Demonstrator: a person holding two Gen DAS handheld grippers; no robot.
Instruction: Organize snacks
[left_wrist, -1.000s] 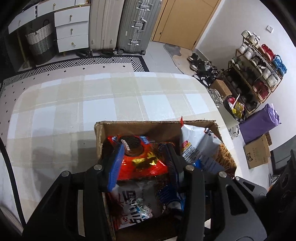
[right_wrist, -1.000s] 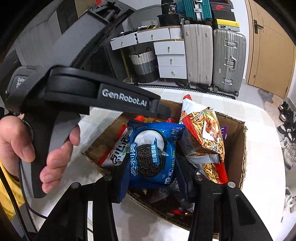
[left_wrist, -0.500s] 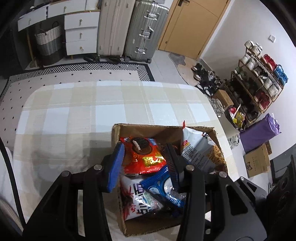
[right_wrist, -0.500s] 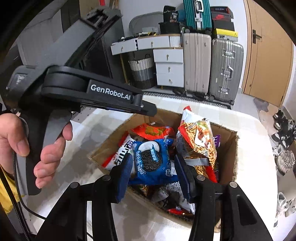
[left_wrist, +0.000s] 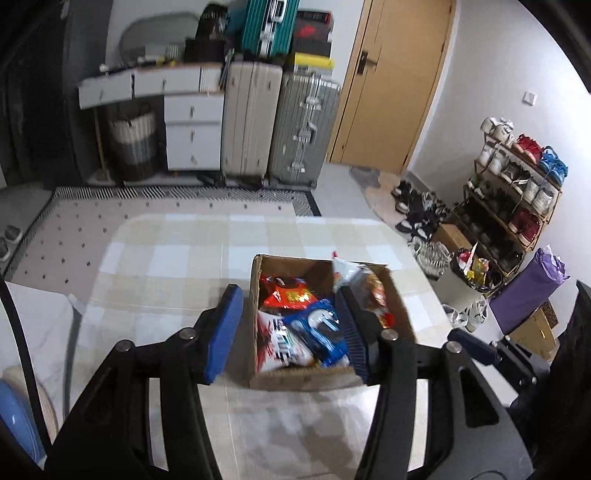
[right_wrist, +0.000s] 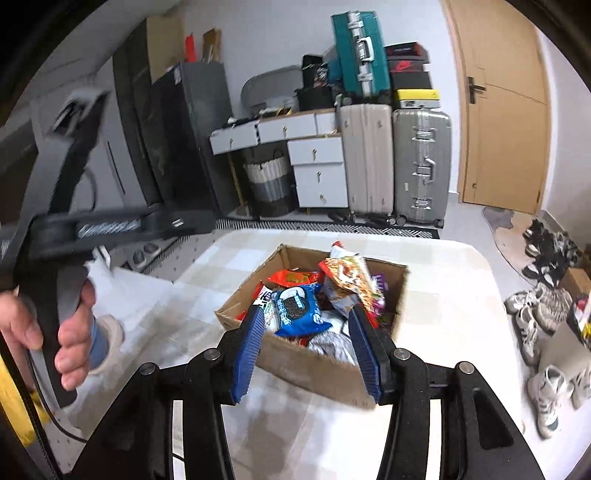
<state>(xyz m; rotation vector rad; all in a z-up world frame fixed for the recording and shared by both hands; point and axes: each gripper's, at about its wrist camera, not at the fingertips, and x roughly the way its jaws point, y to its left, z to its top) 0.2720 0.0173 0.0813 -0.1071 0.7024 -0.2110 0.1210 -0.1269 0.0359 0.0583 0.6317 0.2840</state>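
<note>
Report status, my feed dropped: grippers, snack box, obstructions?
Left gripper open, empty. Right gripper open, empty, above the box's near wall. Cardboard box full, blue cookie pack on top. No obstructions seen.

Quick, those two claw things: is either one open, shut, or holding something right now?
Left gripper: open, holding nothing.
Right gripper: open, holding nothing; the blue Oreo pack lies in the cardboard box.

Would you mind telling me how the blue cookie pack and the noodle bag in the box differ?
The blue cookie pack lies flat on top of the pile; the noodle bag stands tilted against the far side. The cookie pack is blue with a dark cookie pictured; the noodle bag is red and orange. Both sit inside the cardboard box, untouched by either gripper.
</note>
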